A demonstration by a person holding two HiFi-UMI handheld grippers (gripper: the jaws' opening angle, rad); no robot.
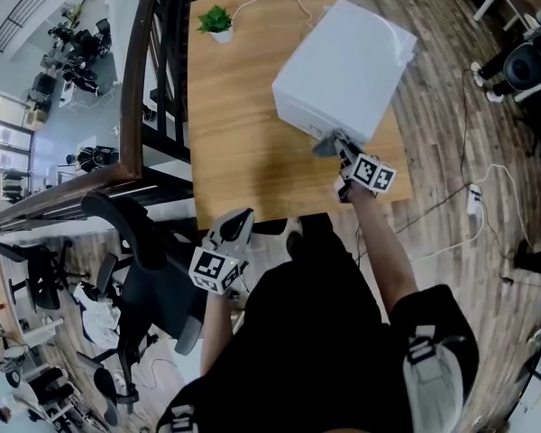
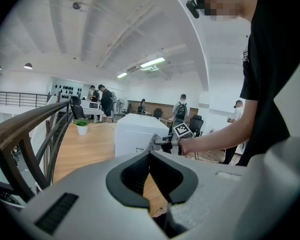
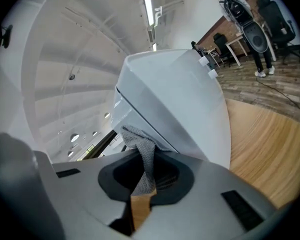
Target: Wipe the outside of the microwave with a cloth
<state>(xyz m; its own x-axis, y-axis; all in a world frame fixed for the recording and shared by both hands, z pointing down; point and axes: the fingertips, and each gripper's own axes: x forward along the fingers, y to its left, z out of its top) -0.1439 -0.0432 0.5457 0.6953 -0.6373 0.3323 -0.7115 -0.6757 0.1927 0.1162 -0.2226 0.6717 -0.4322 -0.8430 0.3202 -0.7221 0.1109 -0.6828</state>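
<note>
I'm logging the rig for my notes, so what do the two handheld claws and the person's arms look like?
The left claw and right claw have light grey moulded bodies with dark ribbed pads. Each carries a white cube printed with black square markers. The person wears a black short-sleeved top.

An open-plan office on a mezzanine: swivel chairs (image 1: 158, 291) beside a railing (image 1: 137, 70), wood floor (image 1: 451, 142), strip lights (image 2: 152, 62) overhead, and people (image 2: 106, 101) standing around desks (image 2: 95, 112).
</note>
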